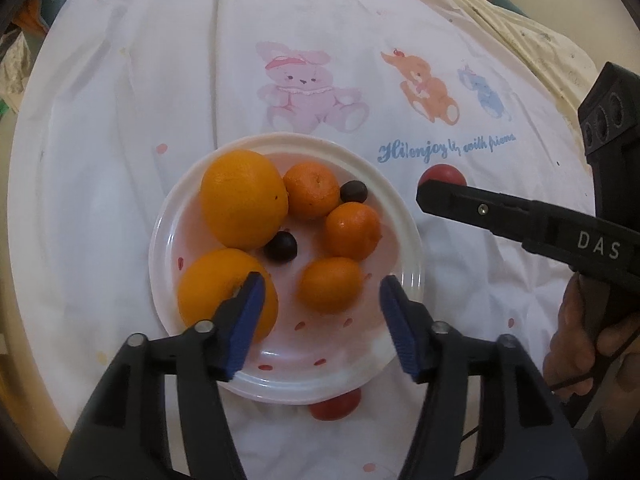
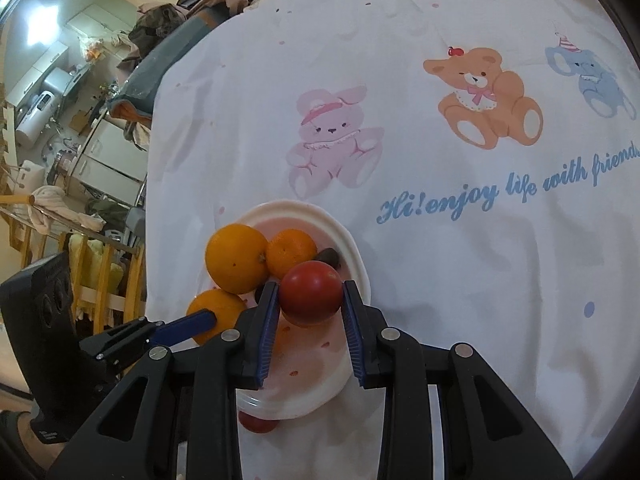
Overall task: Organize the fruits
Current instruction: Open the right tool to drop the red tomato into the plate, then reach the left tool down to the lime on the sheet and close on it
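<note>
Plate (image 1: 404, 216) crowded with fruit; cloth (image 1: 160, 80) beyond lies open.

The left gripper (image 1: 322, 312) hangs over a white plate (image 1: 404, 216), jaws apart with nothing between them. The plate holds two oranges, three mandarins and two dark round fruits (perhaps plums). To the right, the right gripper (image 1: 430, 196) partly hides a red fruit (image 1: 444, 173) above the printed cloth (image 1: 120, 120).
</note>
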A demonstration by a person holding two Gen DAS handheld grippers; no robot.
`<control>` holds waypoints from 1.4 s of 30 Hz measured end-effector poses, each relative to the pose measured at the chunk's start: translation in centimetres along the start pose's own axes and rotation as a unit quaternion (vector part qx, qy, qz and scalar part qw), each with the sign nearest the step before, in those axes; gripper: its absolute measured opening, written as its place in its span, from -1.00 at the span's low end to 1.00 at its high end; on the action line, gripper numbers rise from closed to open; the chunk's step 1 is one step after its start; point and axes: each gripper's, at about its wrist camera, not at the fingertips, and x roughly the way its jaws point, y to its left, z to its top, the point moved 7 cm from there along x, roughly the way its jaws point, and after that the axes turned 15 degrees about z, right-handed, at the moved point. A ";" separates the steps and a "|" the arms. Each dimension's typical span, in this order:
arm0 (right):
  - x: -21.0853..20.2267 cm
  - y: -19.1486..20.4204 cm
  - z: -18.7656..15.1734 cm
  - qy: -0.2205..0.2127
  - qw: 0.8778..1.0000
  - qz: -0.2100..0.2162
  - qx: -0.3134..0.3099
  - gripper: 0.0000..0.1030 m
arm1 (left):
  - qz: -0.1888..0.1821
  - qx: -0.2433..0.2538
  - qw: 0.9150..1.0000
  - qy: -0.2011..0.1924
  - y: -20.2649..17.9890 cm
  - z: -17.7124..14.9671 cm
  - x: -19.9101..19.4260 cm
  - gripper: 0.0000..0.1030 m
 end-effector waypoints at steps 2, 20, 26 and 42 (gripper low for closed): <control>0.1 0.2 0.1 0.000 1.000 0.001 0.000 -0.36 | 0.005 -0.003 1.000 -0.005 0.2 0.2 -0.4 0.16; 1.2 3.8 -0.3 0.011 0.999 0.036 -0.033 0.34 | 0.074 -0.127 0.988 -0.038 8.8 0.4 -3.9 0.37; -2.4 4.2 -0.7 -0.027 0.999 0.023 -0.032 0.34 | 0.074 -0.137 0.986 -0.054 9.6 -0.9 -6.0 0.37; -6.8 3.6 -5.9 -0.053 0.998 -0.018 -0.004 0.34 | 0.068 -0.132 0.988 -0.042 9.2 -6.8 -7.7 0.37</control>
